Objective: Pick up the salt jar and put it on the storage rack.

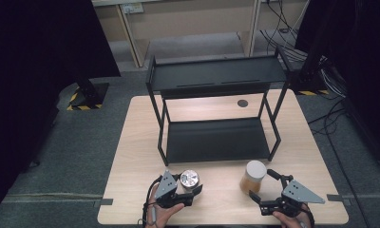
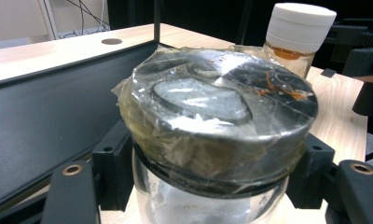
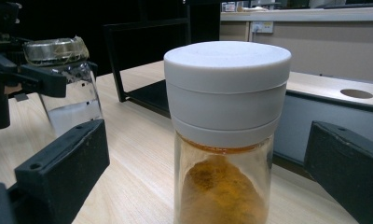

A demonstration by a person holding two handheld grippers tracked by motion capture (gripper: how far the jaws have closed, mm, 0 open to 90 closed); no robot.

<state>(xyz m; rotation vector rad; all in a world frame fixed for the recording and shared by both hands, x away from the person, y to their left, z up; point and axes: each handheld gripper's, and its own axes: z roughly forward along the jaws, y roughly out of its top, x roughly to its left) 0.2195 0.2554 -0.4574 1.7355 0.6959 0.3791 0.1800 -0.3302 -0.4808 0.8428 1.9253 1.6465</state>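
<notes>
Currently my left gripper (image 1: pixel 192 192) fingers clamp the taped jar (image 1: pixel 189 179) for lifting; right gripper (image 1: pixel 263 186) fingers stand open around the spice jar (image 1: pixel 253 176), untouched, before the shelf (image 1: pixel 216 140).

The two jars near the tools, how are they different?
The left jar has a metal lid wrapped in clear tape; the right jar has a plain white cap. The left jar holds something pale, the right jar orange-brown powder. The left tool grips the left jar; the right tool stands open around the right jar. Both are clear glass.
</notes>
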